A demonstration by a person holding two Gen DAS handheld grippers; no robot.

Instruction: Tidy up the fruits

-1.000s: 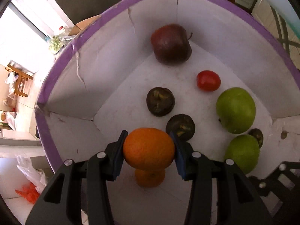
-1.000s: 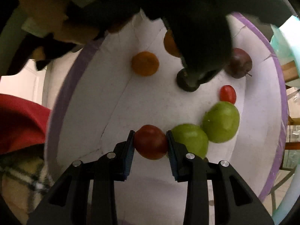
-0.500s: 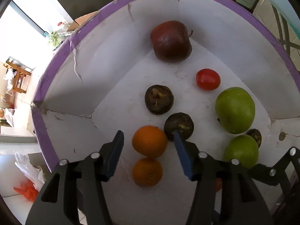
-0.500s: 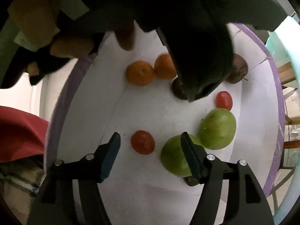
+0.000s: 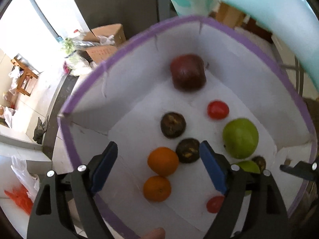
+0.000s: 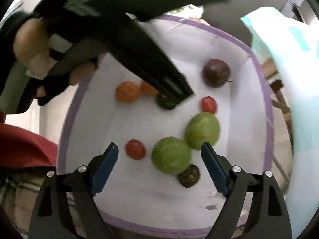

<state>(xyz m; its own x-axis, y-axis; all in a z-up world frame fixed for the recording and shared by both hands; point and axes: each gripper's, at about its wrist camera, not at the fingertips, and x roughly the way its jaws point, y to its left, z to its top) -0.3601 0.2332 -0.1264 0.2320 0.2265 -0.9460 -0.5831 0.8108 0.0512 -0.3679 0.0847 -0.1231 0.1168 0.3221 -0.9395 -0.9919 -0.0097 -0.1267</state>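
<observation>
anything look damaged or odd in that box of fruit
The white box has cracked, torn walls near its purple rim. Three small dark fruits look shrivelled and blotchy, one mid-floor, unlike the smooth oranges and green apples. Nothing looks spilled.

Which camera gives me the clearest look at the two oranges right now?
The left wrist view: both oranges lie in full sight, touching, below the open left gripper. In the right wrist view they sit farther off and blurred, and the left gripper's black arm covers part of one.
</observation>
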